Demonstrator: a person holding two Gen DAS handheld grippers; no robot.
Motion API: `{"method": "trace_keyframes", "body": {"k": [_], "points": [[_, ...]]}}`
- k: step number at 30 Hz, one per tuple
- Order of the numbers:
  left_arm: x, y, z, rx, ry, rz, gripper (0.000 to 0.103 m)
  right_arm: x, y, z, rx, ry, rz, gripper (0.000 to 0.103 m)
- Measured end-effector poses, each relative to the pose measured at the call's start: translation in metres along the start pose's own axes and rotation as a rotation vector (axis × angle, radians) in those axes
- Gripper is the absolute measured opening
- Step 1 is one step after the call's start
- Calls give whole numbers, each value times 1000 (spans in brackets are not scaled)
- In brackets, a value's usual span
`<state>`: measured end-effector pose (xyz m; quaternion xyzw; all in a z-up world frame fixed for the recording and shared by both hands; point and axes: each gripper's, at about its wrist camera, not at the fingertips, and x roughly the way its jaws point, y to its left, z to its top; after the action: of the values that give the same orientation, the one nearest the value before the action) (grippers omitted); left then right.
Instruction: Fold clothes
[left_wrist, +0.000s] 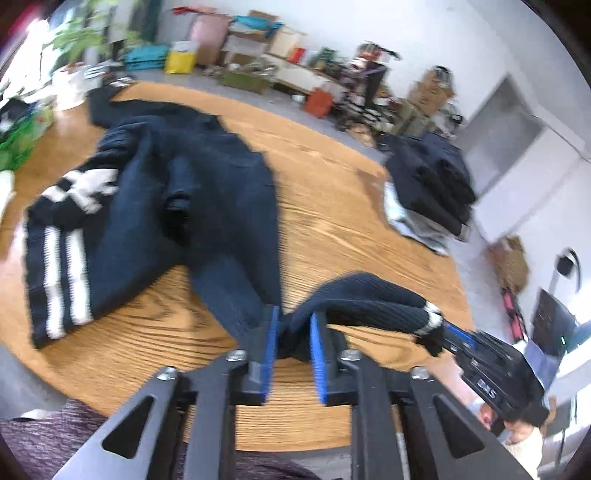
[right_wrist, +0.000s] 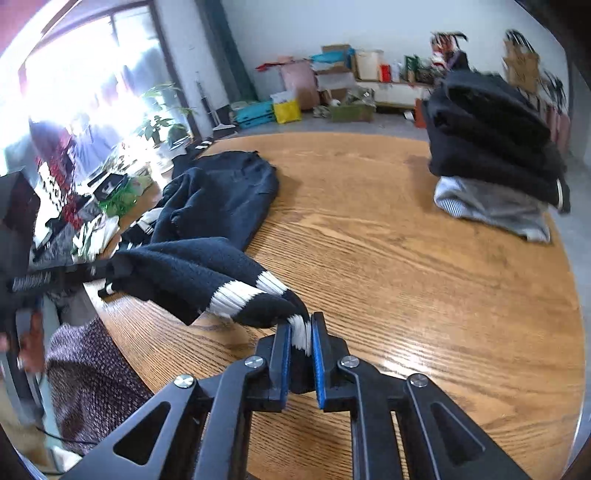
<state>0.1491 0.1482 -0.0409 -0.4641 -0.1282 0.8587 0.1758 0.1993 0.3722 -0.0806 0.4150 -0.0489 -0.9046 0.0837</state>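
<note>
Gripped between left gripper (left_wrist: 291, 334) pads: dark knit sleeve (left_wrist: 369, 302); striped cuff (right_wrist: 236, 299) pinched in right gripper (right_wrist: 300, 332). Spread across round oak table (left_wrist: 332, 221): one navy sweater (left_wrist: 166, 199), white-striped. Stood at table's far edge: one stack of folded clothes (right_wrist: 491, 155). Beyond table: cluttered floor, boxes, one potted plant (right_wrist: 162, 118), bright window.

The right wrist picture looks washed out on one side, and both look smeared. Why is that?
Right wrist view: daylight through the window blows out the left side, and glare streaks the table. Left wrist view: motion blur smears the sweater and folded pile. Both: fisheye bends the table edge.
</note>
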Motion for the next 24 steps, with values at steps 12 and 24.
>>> {"method": "trace_keyframes", "body": {"k": [12,24], "points": [[-8,110,36,-167,-64,195,60,-5,-66,15,162,-54,-195,13],[28,156,50,-221,5,287,60,-85,-187,28,434,-209,-526,11]]}}
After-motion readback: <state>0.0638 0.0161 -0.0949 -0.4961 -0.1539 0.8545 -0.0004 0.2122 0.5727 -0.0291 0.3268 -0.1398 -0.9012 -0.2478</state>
